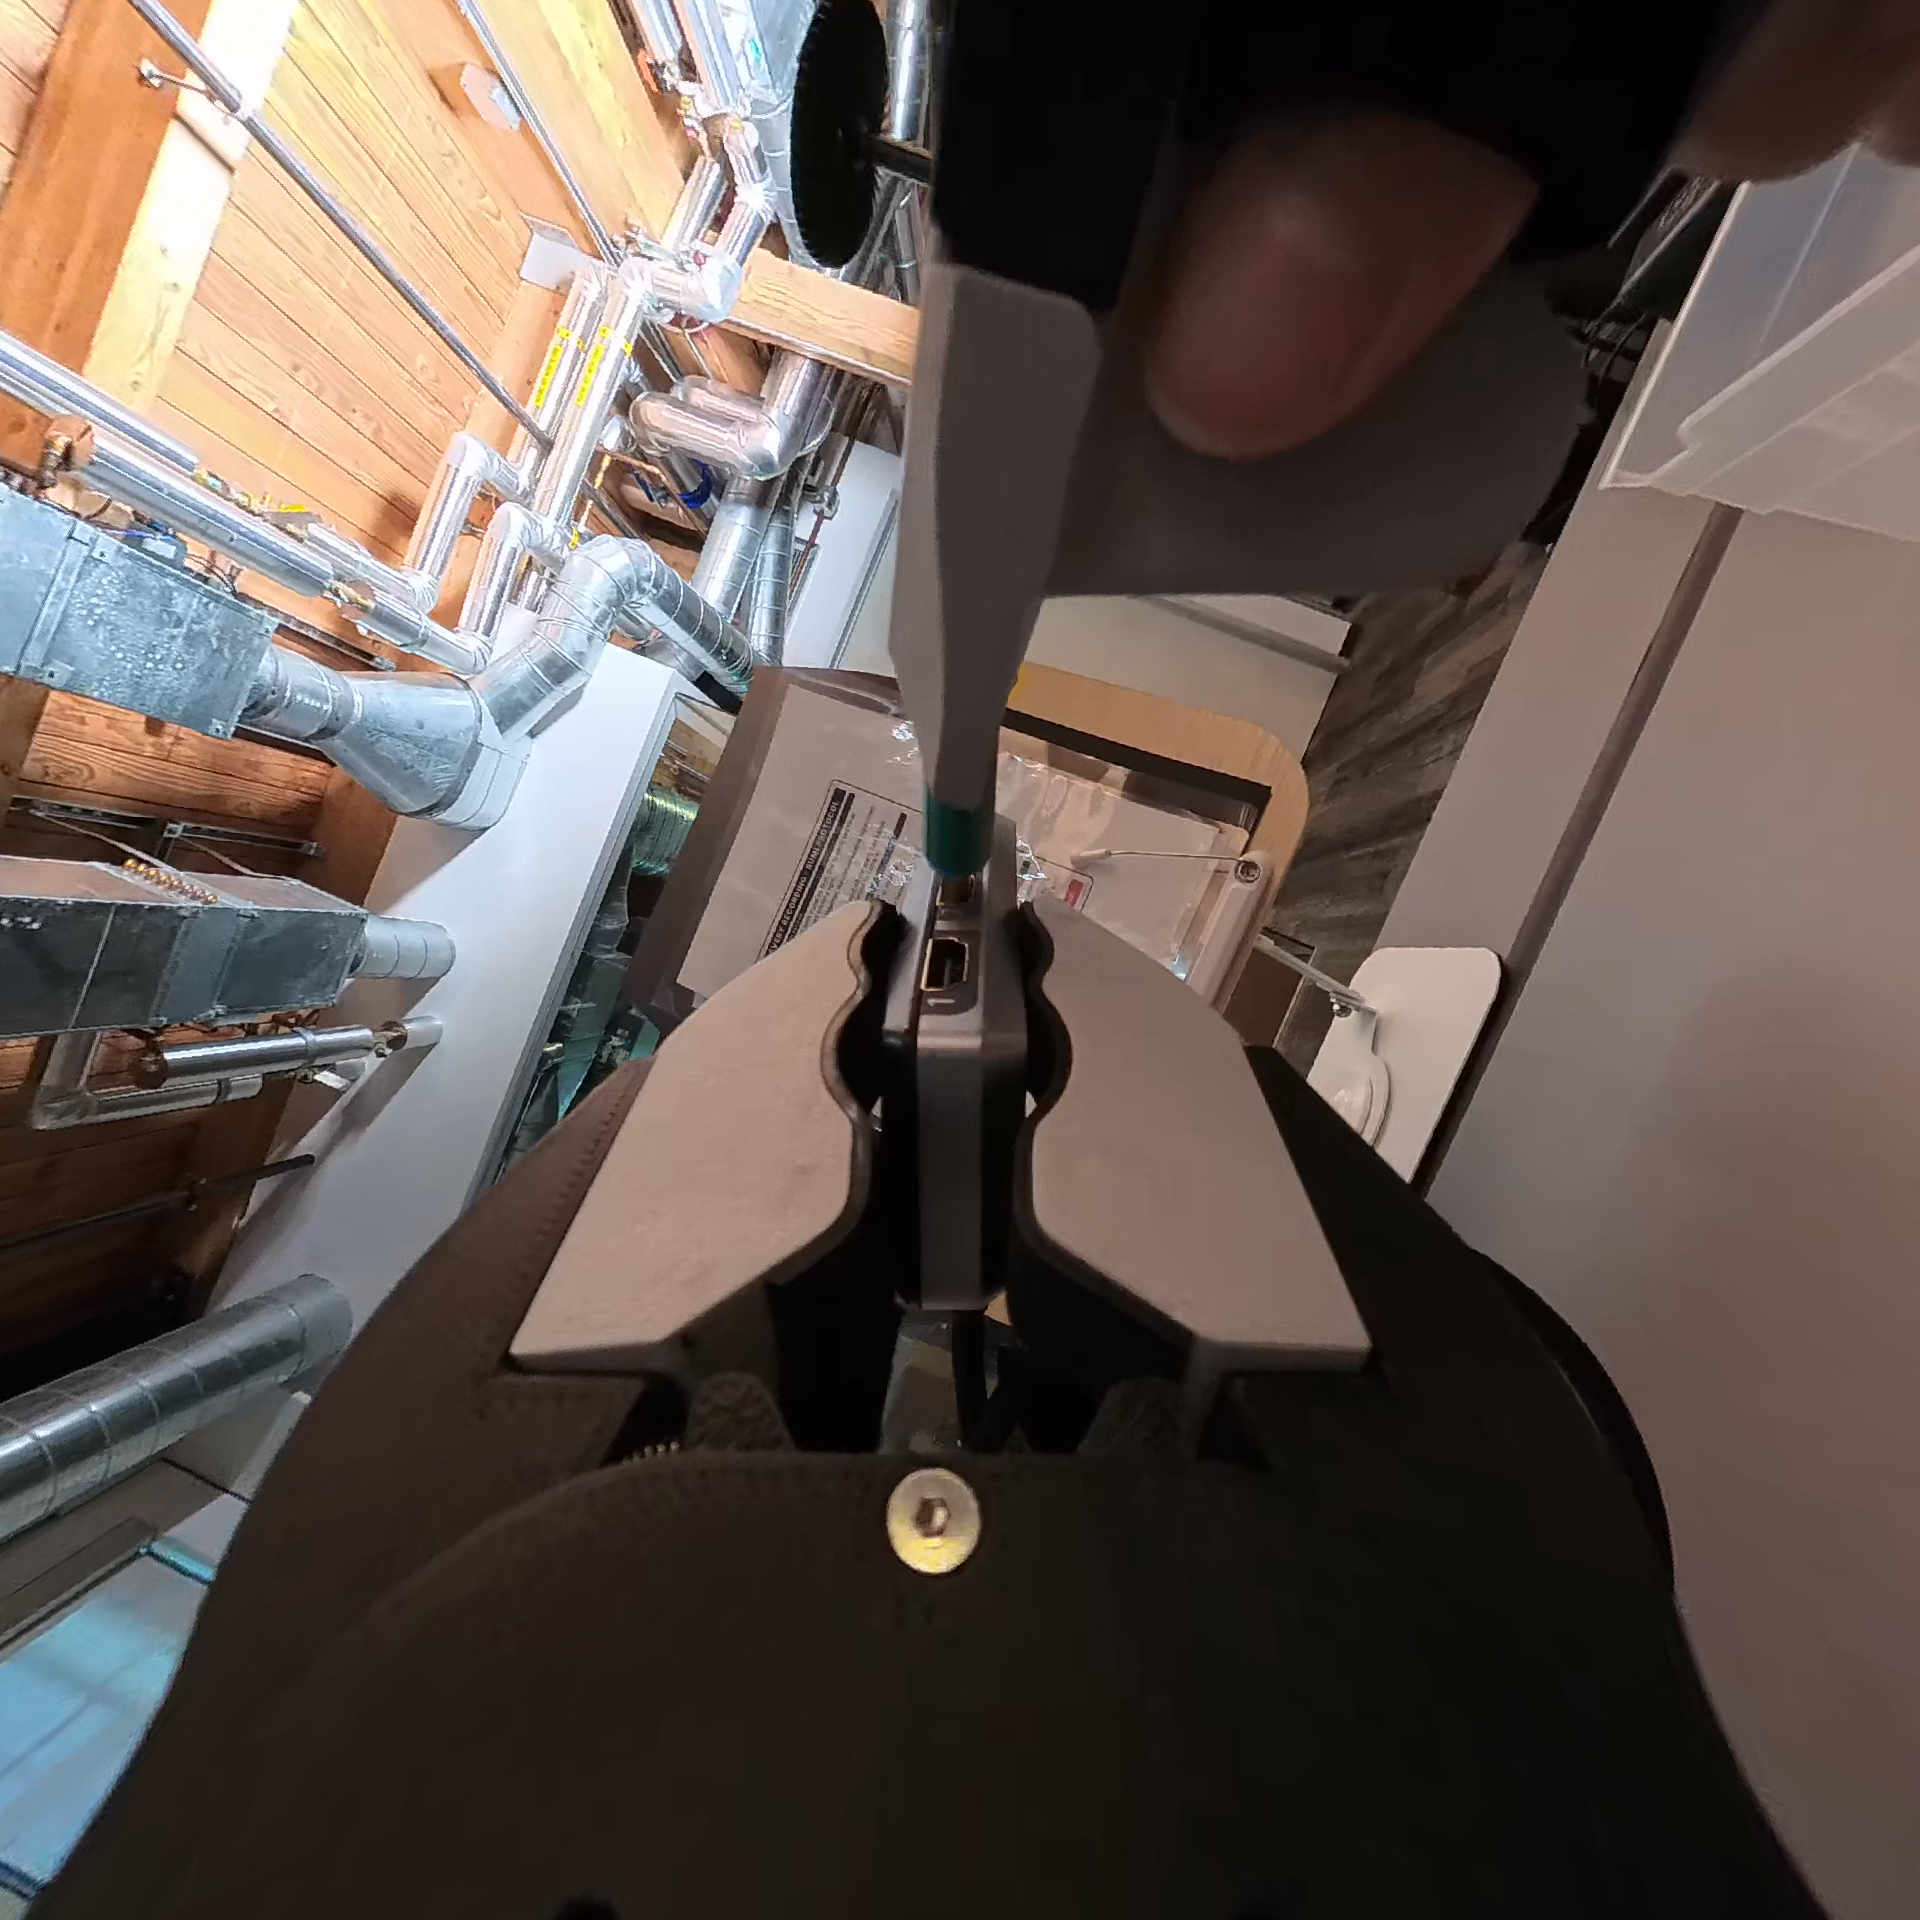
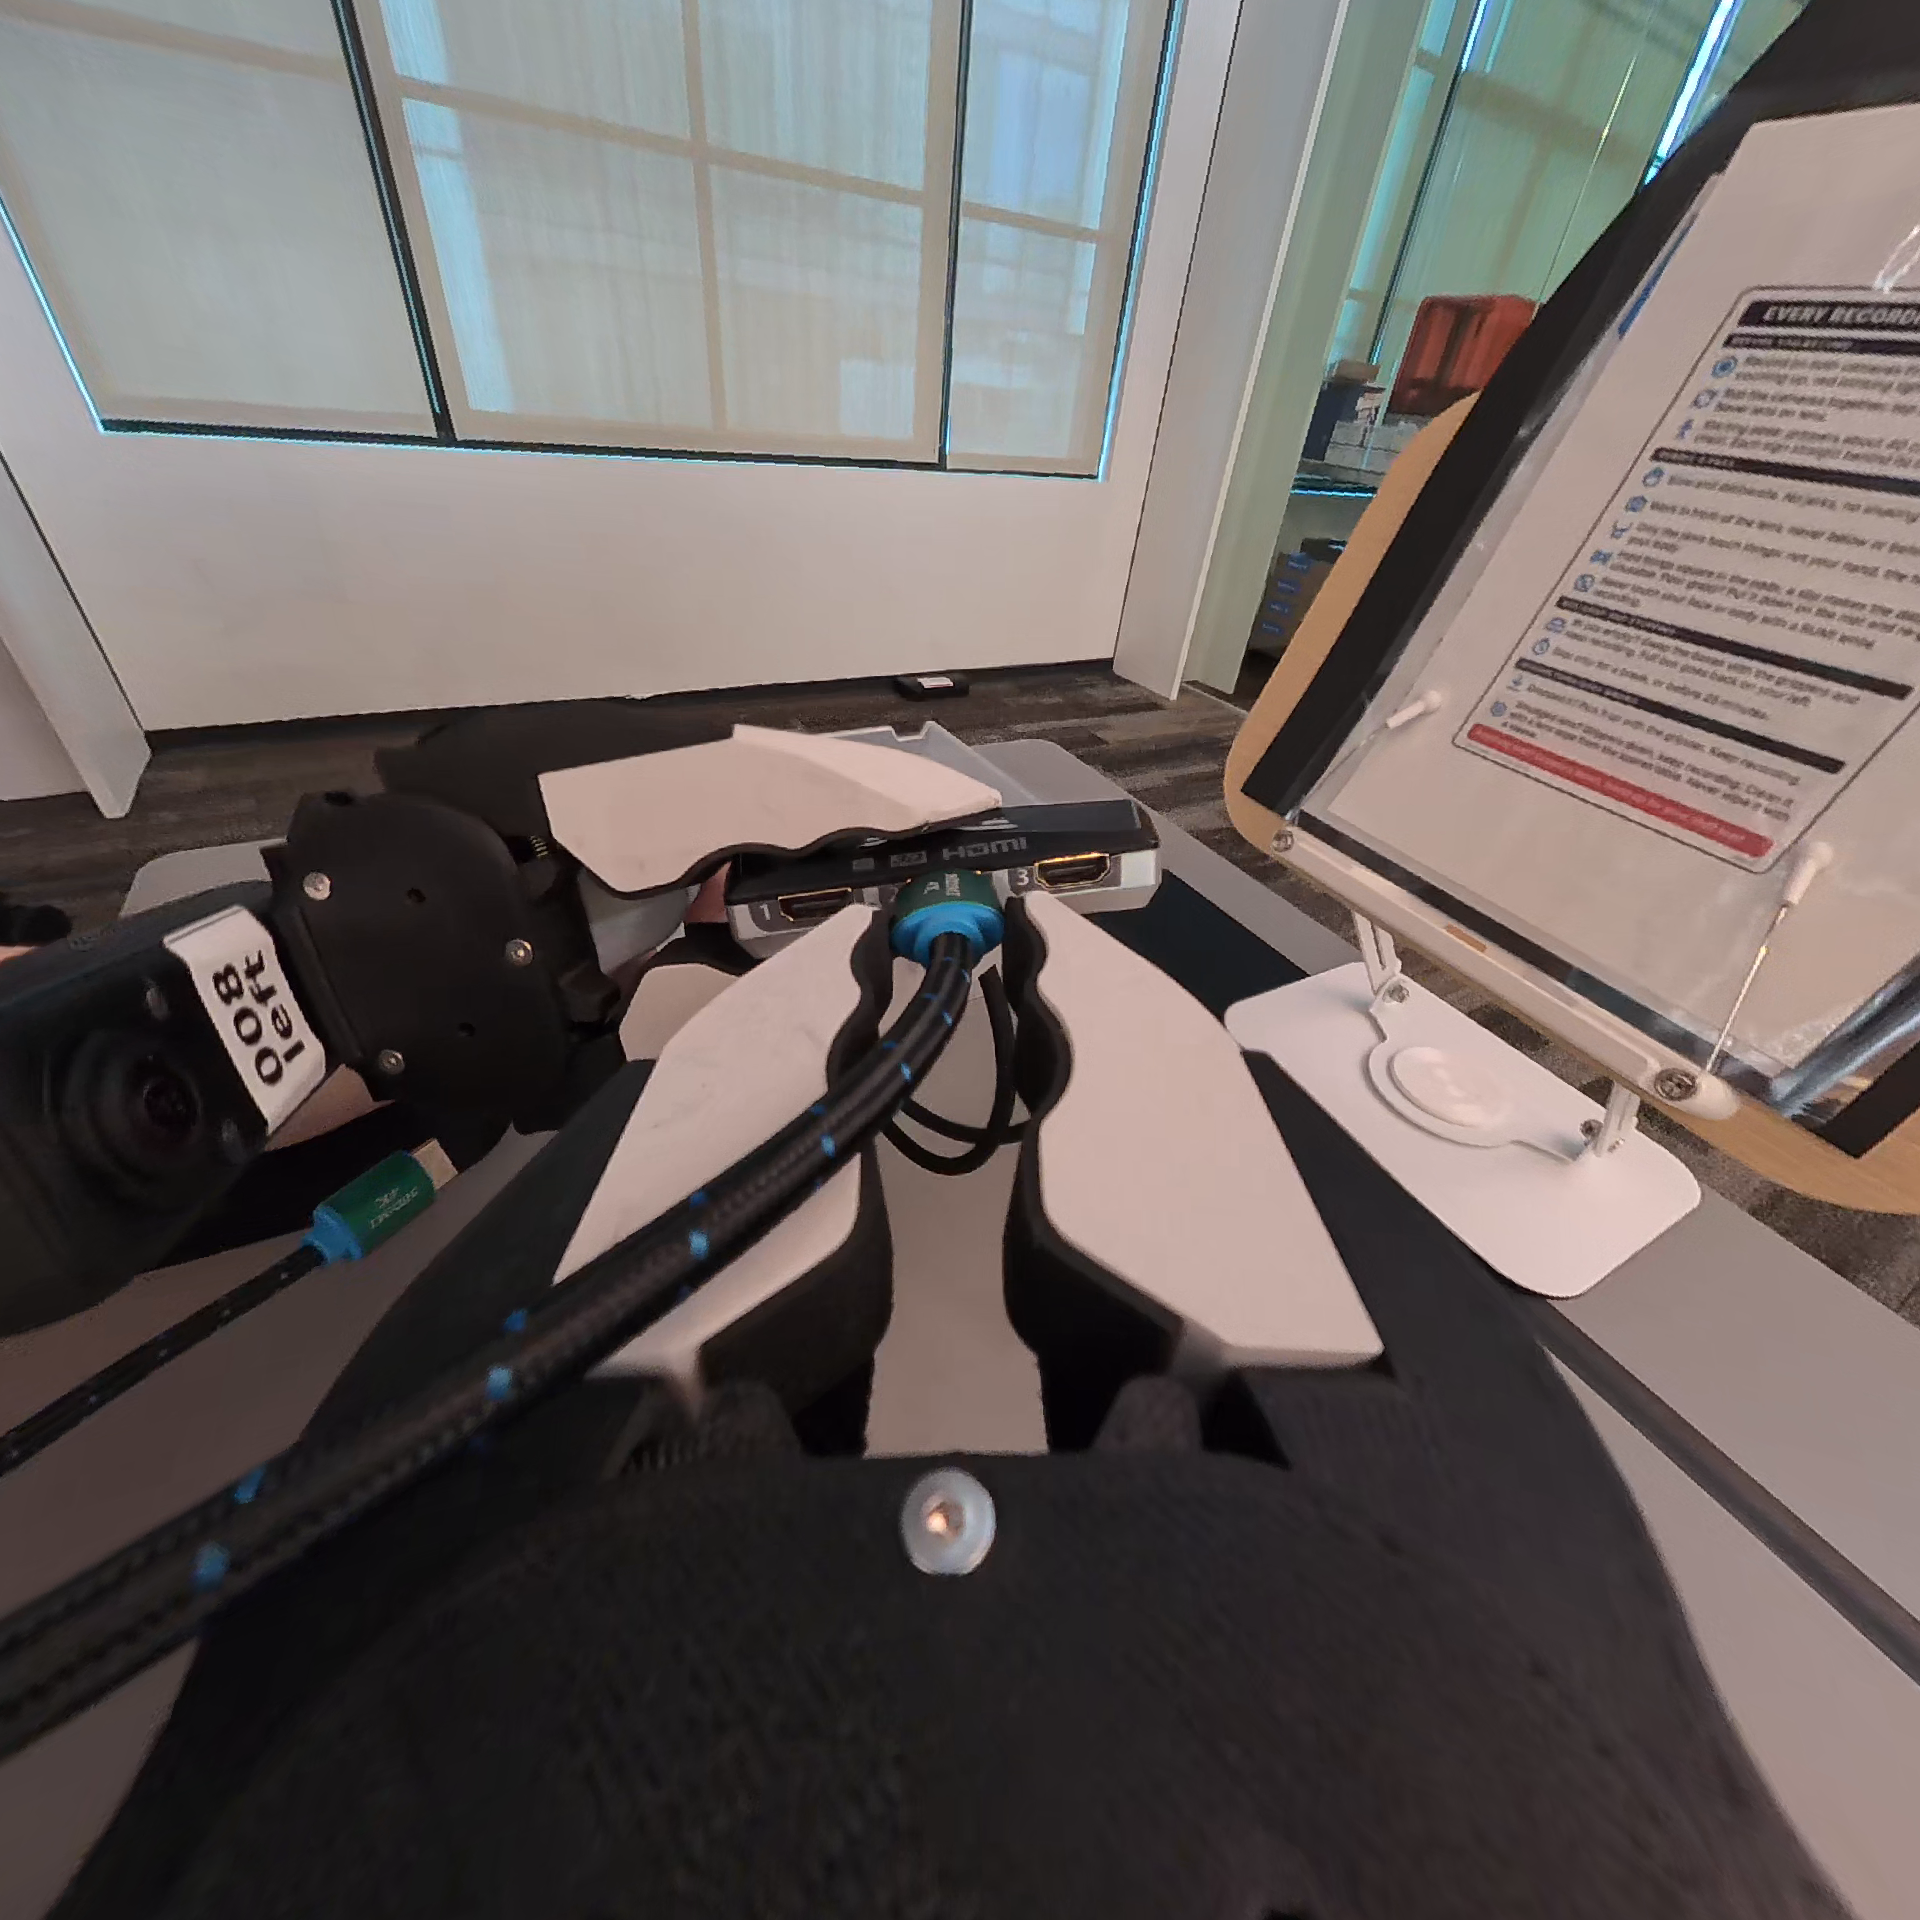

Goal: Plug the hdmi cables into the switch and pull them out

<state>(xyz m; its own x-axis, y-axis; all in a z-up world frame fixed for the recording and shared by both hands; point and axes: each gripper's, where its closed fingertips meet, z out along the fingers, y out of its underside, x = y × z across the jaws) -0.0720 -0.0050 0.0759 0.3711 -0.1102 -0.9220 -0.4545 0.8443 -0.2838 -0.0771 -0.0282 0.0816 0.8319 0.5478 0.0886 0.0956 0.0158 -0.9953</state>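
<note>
The flat grey-and-black HDMI switch (image 2: 940, 868) is clamped by the left gripper (image 1: 951, 1023) above the table; the green-collared braided plug (image 2: 940, 909), at the middle port, is pinched by the right gripper (image 2: 940, 940). Angled force could jam it.

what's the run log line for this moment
left gripper: shut on switch | right gripper: shut on cable plug at middle port | side ports empty

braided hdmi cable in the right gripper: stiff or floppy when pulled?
Probably fairly stiff: the braided cable is thick and arcs smoothly instead of drooping. Its plug, held by the right gripper at the switch, looks rigid and should pull straight.
</note>
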